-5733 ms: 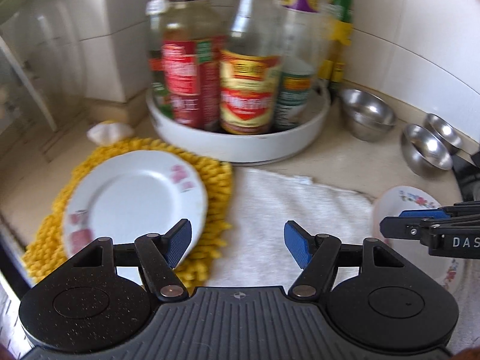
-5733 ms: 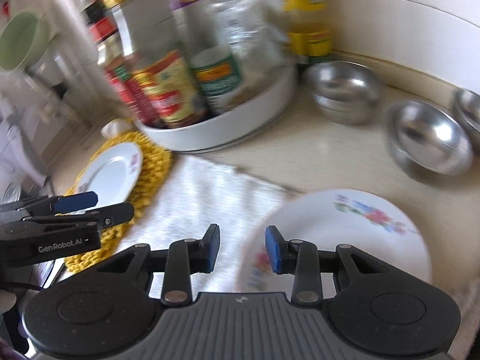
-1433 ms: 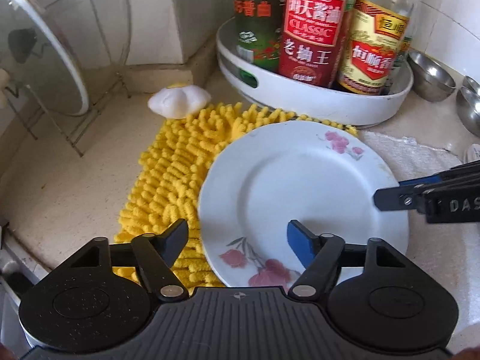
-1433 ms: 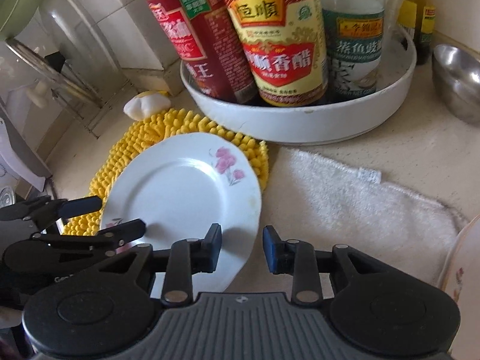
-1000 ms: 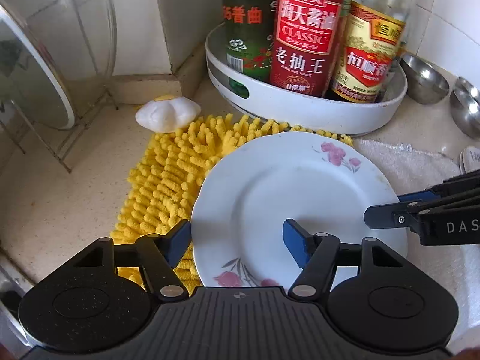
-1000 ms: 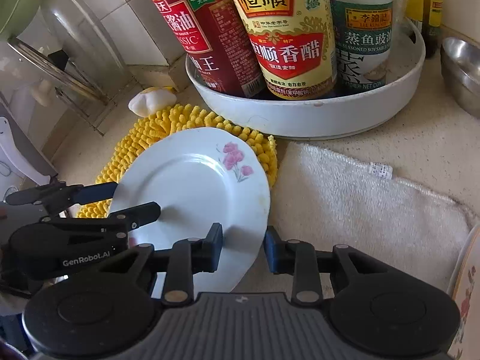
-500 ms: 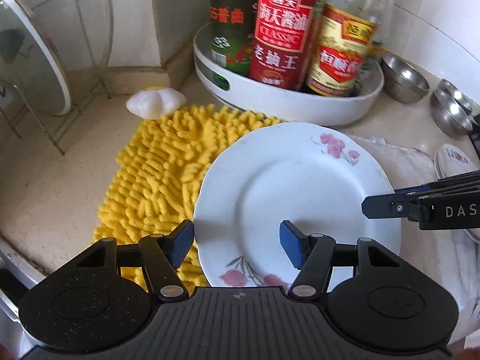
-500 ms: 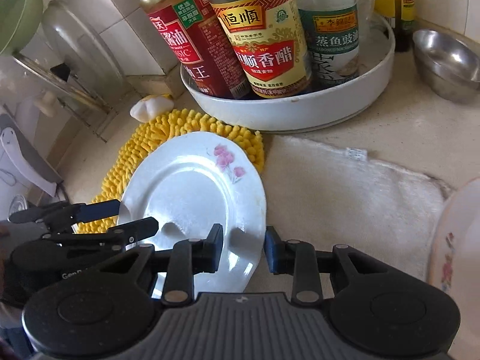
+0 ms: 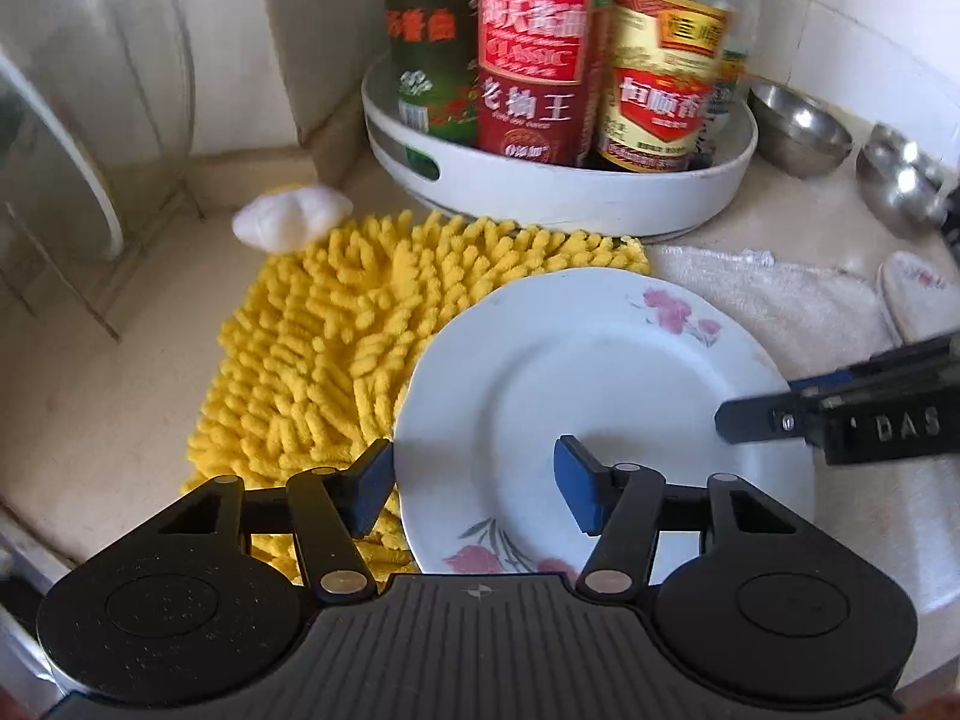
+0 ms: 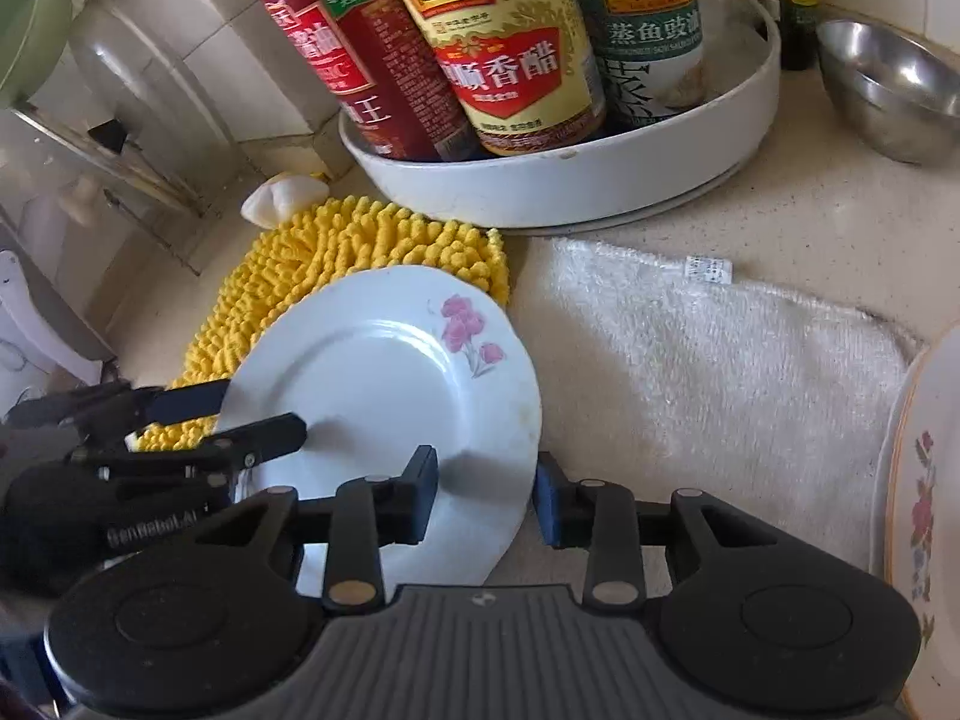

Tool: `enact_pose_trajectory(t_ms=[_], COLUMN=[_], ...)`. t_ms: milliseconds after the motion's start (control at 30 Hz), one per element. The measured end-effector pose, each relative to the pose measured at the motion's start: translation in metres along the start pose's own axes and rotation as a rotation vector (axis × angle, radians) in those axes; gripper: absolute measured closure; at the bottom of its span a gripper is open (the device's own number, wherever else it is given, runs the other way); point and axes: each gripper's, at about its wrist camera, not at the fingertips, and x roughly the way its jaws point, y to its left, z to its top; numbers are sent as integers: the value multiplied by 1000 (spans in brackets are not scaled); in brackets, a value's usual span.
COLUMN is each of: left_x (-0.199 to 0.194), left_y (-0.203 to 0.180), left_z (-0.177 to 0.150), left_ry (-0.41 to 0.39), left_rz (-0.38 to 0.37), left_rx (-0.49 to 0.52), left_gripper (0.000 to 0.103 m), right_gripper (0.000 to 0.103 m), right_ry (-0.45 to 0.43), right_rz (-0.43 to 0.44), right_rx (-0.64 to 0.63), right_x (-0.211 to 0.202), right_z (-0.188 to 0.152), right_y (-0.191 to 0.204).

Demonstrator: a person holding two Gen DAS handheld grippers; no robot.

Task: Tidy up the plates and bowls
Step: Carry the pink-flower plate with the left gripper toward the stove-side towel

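Observation:
A white plate with pink flowers is held tilted above the yellow shaggy mat. My left gripper is open, its jaws straddling the plate's left rim, one above and one below. My right gripper is narrowly open, its jaws straddling the plate's right rim; whether the pads touch is unclear. A second floral plate lies at the right edge. Steel bowls stand at the back right.
A white round tray of sauce bottles stands behind the mat. A white towel lies right of the mat. A glass lid rack stands at the left. A small white object lies by the mat.
Both grippers have come from the second plate to the flowered plate. The plate has shifted right off the mat's centre and now sits between both pairs of jaws.

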Motion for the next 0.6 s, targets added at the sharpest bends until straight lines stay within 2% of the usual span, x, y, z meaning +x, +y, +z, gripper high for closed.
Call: enact_pose_trajectory(t_ms=[67, 167, 300, 500, 600], left_x=[-3, -8, -17, -20, -22], left_y=[-2, 1, -1, -14, -23], left_z=[-2, -2, 0, 7, 14], left_ry=[-3, -2, -20, -15, -12], left_rz=[22, 25, 28, 15, -14], left_rx=[-8, -34, -54, -61, -55], left_gripper=[41, 44, 44, 44, 44], right_gripper=[50, 52, 53, 53, 53], right_ry=[-3, -3, -22, -50, -80], right_rz=[-19, 0, 20, 47, 39], right_rx=[-16, 5, 12, 67, 91], right_x=[-2, -7, -16, -32, -45], right_z=[-2, -1, 1, -2, -3], right_y=[5, 1, -4, -19, -29])
